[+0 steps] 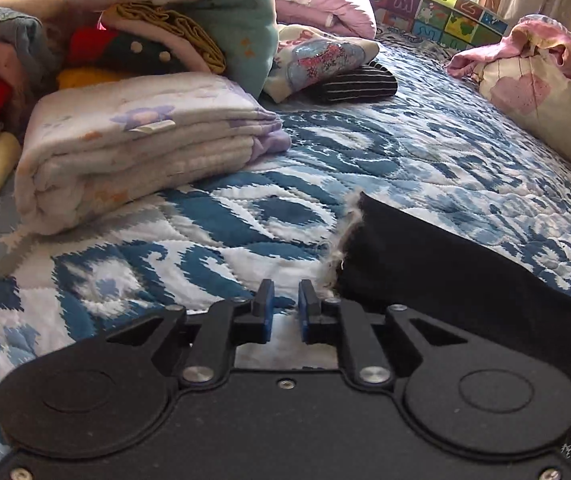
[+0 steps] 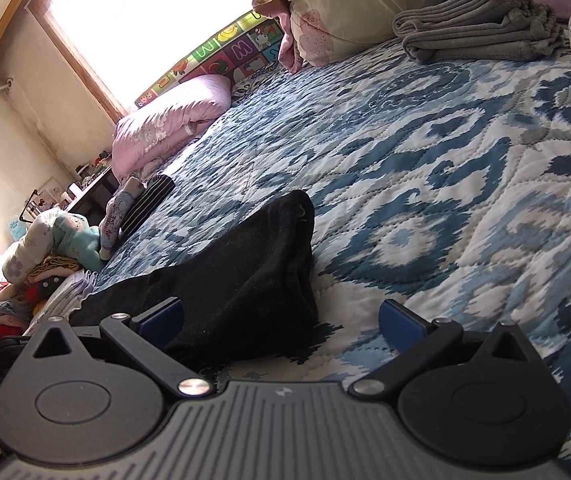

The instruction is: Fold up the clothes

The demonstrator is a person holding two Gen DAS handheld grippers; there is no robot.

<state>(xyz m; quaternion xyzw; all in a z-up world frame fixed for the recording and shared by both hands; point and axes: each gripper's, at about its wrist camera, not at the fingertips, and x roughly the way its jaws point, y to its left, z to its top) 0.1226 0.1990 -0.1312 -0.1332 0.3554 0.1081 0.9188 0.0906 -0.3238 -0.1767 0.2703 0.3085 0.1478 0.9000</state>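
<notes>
On my left gripper point(image 1: 286, 308) I note a matte black body, two round housings, silver screws at the linkage pivots and blue pads inside black fingers. My right gripper point(image 2: 281, 322) matches it, but carries a ribbed grey centre plate with a small white mark.

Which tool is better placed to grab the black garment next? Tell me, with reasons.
Right. The right tool stands wide open with the black garment already lying partly between its fingers. The left tool is open only narrowly, over the quilt, with the garment's frayed edge just beside it.
</notes>
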